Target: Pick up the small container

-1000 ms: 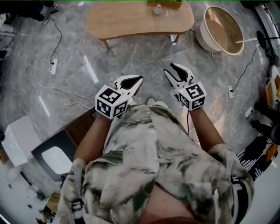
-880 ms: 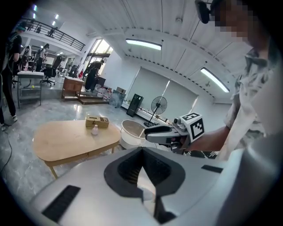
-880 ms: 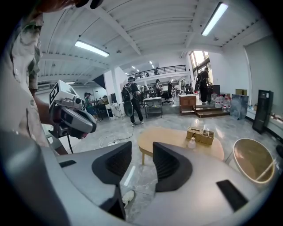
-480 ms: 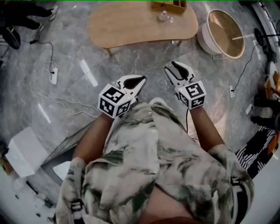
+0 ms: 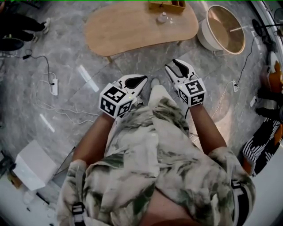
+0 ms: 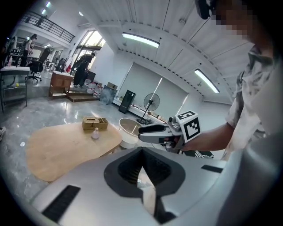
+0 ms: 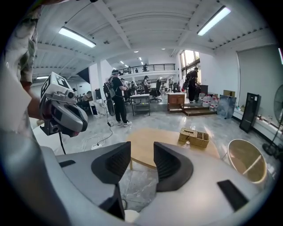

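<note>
The small container [image 5: 162, 18] is a pale little bottle standing on the far end of a low wooden table [image 5: 128, 31], beside a wooden box [image 5: 167, 5]. It also shows as the small bottle [image 6: 95, 133] in the left gripper view and the tiny bottle [image 7: 188, 142] in the right gripper view. My left gripper [image 5: 138, 81] hangs over the floor short of the table, its jaw tips [image 6: 142, 149] together and holding nothing. To its right my right gripper [image 5: 178, 67] is open; its jaws [image 7: 142, 162] have just been opening further, with nothing between them.
A round white tub [image 5: 224, 30] with a wooden inside stands on the floor right of the table. A power strip [image 5: 54, 86] and cables lie at the left, and a white box [image 5: 33, 165] sits at the lower left. Several people stand far off in the hall.
The table and tub have come nearer and lower in the head view as the person walked forward. Both grippers have advanced with the body towards the table.
</note>
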The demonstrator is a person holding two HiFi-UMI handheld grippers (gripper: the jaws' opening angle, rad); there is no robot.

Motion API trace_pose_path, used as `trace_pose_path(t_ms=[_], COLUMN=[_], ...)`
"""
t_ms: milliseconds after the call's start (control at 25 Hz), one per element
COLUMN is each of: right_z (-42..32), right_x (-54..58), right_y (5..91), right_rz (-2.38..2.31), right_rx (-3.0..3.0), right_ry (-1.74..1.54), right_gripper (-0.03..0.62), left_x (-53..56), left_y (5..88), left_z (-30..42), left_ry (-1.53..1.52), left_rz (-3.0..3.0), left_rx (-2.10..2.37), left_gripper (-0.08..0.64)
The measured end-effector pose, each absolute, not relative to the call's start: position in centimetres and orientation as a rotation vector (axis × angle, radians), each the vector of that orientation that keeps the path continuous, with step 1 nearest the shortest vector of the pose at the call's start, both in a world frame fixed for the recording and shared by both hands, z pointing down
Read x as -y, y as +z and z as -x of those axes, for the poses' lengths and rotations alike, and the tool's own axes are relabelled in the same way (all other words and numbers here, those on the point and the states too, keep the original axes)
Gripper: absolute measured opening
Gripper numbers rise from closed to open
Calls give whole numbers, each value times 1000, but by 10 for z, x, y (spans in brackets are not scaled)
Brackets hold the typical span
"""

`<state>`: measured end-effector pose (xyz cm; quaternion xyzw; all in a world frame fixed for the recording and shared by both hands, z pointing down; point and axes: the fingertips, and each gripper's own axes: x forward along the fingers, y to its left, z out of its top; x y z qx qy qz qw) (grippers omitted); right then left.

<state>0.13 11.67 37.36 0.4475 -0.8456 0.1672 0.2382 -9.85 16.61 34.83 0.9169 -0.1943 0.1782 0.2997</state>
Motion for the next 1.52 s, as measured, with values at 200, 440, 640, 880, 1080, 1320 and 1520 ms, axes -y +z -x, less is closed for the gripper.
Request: trace_pose_path(t_ms=[200, 440, 640, 880, 1080, 1320, 1520], right_z=[-15, -41, -63, -86, -105, -124, -138], right_x=[-81, -5, 55, 115, 157, 201, 232], right_y=[385, 411, 441, 482, 515, 561, 599], right_rz=[-1270, -1305, -1293, -1310, -1326, -1319, -1308], right_rx=[2311, 2290, 2270, 2237, 2210, 2168, 2135], right_ry=[474, 471, 485, 508, 522, 547, 579], right_gripper=[183, 186, 187, 187, 186, 186, 189], left_x=[-139, -84, -31, 29, 72, 102, 123], left_y=[352, 363, 375, 393, 412, 440, 454], left_z=[84, 67, 44, 21, 8, -12, -25], left_ry=[496, 525, 569, 605, 629, 650, 653], left_rz=[-2443, -2421, -2399, -2406, -2395, -2368, -2346], left_rx=[503, 521, 504, 480, 474, 432, 412], left_gripper=[21, 21, 21, 21, 21, 21, 21])
